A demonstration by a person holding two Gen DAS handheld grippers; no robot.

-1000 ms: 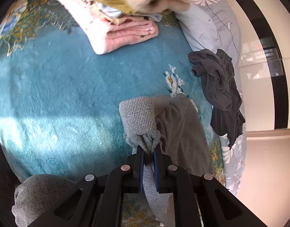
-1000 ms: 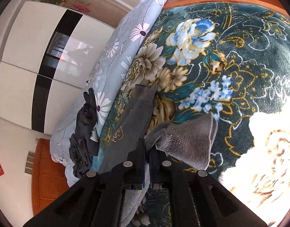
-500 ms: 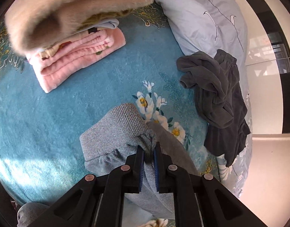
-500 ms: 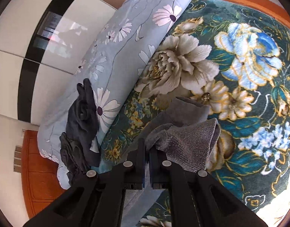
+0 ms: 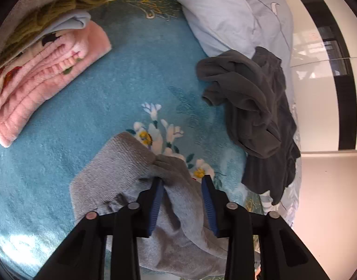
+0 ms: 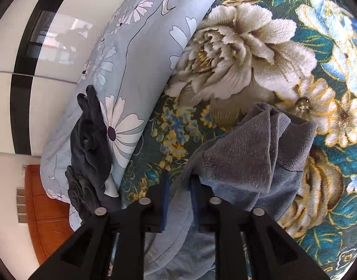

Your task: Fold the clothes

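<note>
Both tongs are held spread above a grey garment (image 5: 122, 177) lying on the floral blanket (image 5: 122, 74) of the bed. The left tongs (image 5: 182, 184) are parted, with a ridge of the grey cloth lying loose between the blue pads. The right tongs (image 6: 179, 183) are likewise parted over the garment's folded cuff end (image 6: 255, 154). Beyond the left tongs, to their right, a dark garment (image 5: 253, 107) is crumpled against a pale quilt (image 5: 225, 11); further left, folded pink clothes (image 5: 45, 77) are stacked.
</note>
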